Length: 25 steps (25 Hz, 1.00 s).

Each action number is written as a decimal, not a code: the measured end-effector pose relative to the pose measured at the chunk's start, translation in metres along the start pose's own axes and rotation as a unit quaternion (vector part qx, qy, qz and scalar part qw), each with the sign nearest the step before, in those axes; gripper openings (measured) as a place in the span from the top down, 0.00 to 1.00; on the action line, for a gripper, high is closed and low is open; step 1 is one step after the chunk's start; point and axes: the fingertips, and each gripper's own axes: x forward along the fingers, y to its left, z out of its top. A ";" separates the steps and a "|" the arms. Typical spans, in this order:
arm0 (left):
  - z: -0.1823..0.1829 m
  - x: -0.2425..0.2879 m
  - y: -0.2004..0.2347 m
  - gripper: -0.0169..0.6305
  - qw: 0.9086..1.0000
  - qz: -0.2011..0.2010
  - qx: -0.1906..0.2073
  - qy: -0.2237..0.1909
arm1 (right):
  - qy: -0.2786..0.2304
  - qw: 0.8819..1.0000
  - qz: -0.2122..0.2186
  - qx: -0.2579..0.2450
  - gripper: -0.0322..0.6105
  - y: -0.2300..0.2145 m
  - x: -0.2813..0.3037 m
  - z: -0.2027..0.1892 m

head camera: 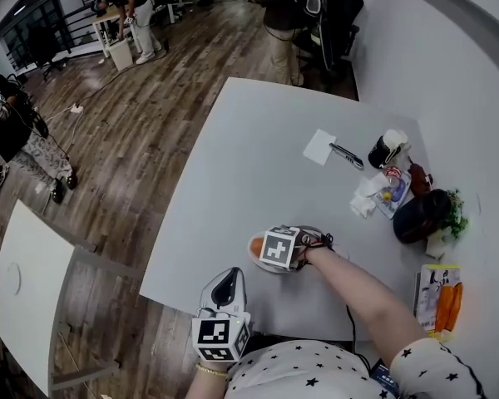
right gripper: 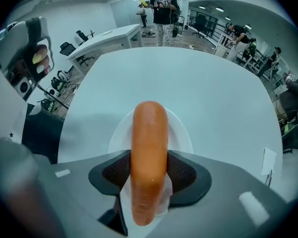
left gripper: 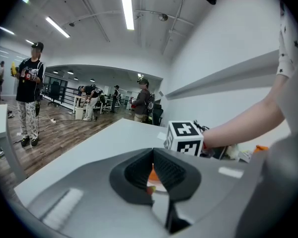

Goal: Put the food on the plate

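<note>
The smooth orange sausage [right gripper: 149, 133] is pinched near its middle by the right gripper [right gripper: 149, 175] jaws, over the round white plate [right gripper: 183, 133] near the grey worktop's [head camera: 258, 165] near edge. It is judged light, soft and slippery, and best gripped gently there. The left gripper [left gripper: 152, 170] jaws are pressed together, empty.

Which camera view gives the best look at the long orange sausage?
The right gripper view: the long orange sausage fills its centre, lengthwise between the jaws, above the white round plate. The head view shows only an orange end, the rest hidden; the left gripper view shows just an orange sliver.
</note>
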 end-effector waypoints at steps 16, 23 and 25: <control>0.010 -0.001 -0.033 0.96 0.999 -0.027 0.012 -0.016 | -0.471 0.817 -0.093 0.320 0.86 0.049 -0.154 0.002; 0.008 -0.002 -0.049 0.96 0.999 -0.038 0.018 -0.006 | -0.497 0.771 -0.119 0.380 0.95 0.073 -0.164 -0.010; 0.007 -0.003 -0.052 0.96 0.999 -0.038 0.020 -0.003 | -0.492 0.775 -0.129 0.375 0.95 0.074 -0.166 -0.009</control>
